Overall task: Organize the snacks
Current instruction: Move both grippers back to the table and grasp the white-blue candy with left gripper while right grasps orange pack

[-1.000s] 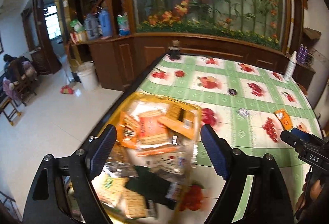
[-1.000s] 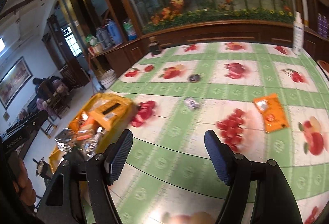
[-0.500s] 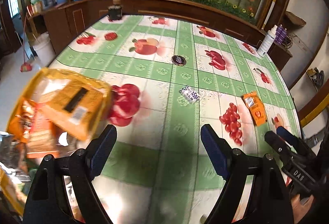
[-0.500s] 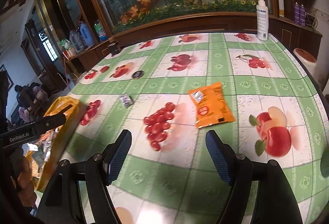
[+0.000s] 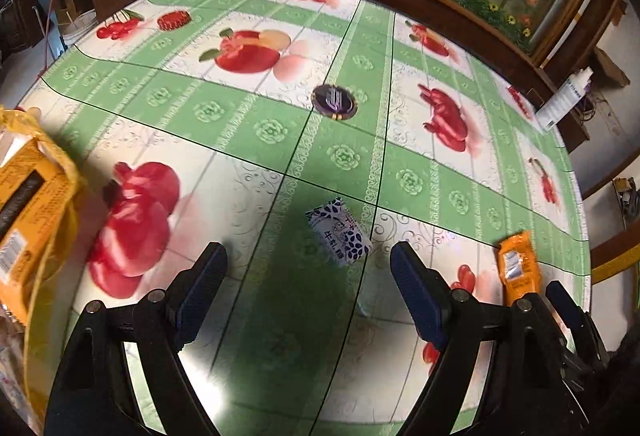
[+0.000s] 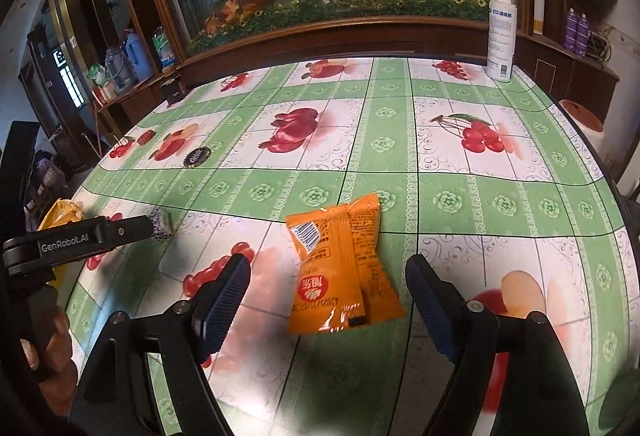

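While both tools hover spread and empty over the worktop [image 5: 248,139], a glossy fruit-print oilcloth with green bands, the orange snack packet [image 6: 343,268] serves as landmark. The crinkled foil pouch lies flat between the right tool [image 6: 328,300] fingers, untouched. To its left sits a small blue-and-white wrapped sweet [image 5: 339,232], just ahead of the left tool [image 5: 308,276]. Farther left, at the worktop's curved rim, slumps a yellow plastic bag [image 5: 36,203] of boxed snacks. Beyond the packet lie a dark oval disc [image 5: 334,102] and bare cloth up to a white spray bottle [image 6: 501,35].
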Motion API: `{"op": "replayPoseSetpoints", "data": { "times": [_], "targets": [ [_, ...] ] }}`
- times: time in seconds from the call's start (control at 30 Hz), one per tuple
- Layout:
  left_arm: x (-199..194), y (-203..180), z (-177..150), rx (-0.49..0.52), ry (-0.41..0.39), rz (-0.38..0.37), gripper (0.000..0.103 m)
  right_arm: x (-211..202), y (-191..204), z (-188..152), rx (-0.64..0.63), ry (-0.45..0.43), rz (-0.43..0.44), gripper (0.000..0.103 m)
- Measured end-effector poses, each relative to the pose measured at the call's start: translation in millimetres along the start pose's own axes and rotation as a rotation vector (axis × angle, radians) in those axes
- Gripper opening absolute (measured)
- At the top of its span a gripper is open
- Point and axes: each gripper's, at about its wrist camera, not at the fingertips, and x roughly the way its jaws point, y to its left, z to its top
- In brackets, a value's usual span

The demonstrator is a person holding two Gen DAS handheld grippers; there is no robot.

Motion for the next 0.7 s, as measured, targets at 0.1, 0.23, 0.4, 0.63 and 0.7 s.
{"op": "replayPoseSetpoints", "data": {
  "times": [0.1,0.23,0.4,0.63,0.7],
  "targets": [
    [5,-10,-2,0.075,-0.024,0.061,0.084,13,0,1,-0.011,0.025,-0.010,0.082],
    [1,-12,-9,0.178,-0.064,0.071,0.056,22,1,1,-0.030,0.064,-0.019,0.070],
    [-7,7,-10,0.211,-0.044,-0.009,0.016,20,0,-1,-0.033,0.067,-0.039,0.044],
    [-30,40,-35,0.193,-0.024,-0.086,0.015,2,8,-14,0.004,0.057,0.046,0.038],
    [-40,46,-45,0.198,-0.029,-0.101,0.015,-8,16,-19,0.003,0.043,0.065,0.038]
  ]
}}
